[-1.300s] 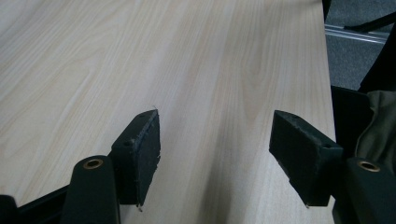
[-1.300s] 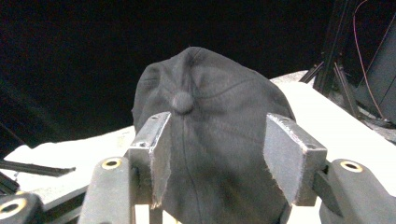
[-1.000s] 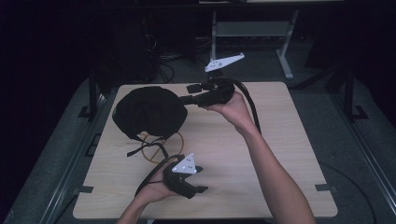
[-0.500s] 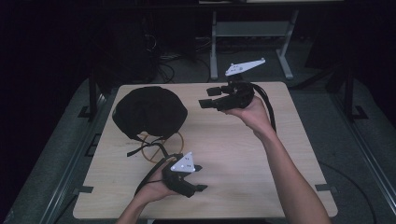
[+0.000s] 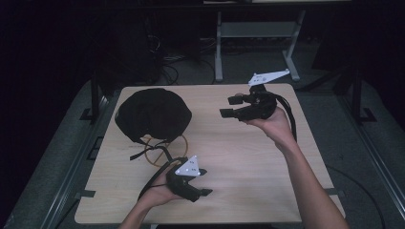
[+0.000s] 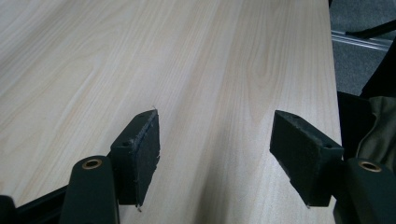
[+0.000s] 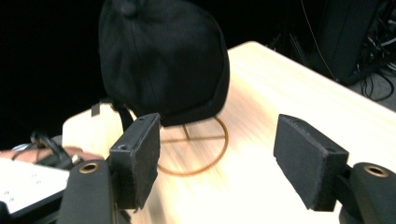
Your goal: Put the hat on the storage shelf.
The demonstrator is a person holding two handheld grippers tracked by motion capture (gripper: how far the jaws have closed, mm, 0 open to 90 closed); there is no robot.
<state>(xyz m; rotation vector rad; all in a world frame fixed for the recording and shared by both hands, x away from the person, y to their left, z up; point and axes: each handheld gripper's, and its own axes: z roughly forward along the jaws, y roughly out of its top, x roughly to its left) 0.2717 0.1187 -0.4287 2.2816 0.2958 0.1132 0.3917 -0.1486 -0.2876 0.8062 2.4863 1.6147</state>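
Observation:
A black cap (image 5: pixel 153 114) sits on a stand with a gold ring base (image 5: pixel 165 149) at the table's back left; straps hang below it. The right gripper view shows the cap (image 7: pixel 163 60) and the ring base (image 7: pixel 196 149) ahead. My right gripper (image 5: pixel 229 106) is held above the table's right half, open and empty, jaws pointing left toward the cap. My left gripper (image 5: pixel 204 182) rests low near the front edge, open, with bare wood between its jaws (image 6: pixel 215 154).
The light wooden table (image 5: pixel 239 157) has bare room in its middle and right. A metal frame (image 5: pixel 258 33) and cables stand on the dark floor behind. Cables trail from both grippers.
My right gripper has drawn back from the cap, moving right and toward the table's right half. The left gripper has stayed put.

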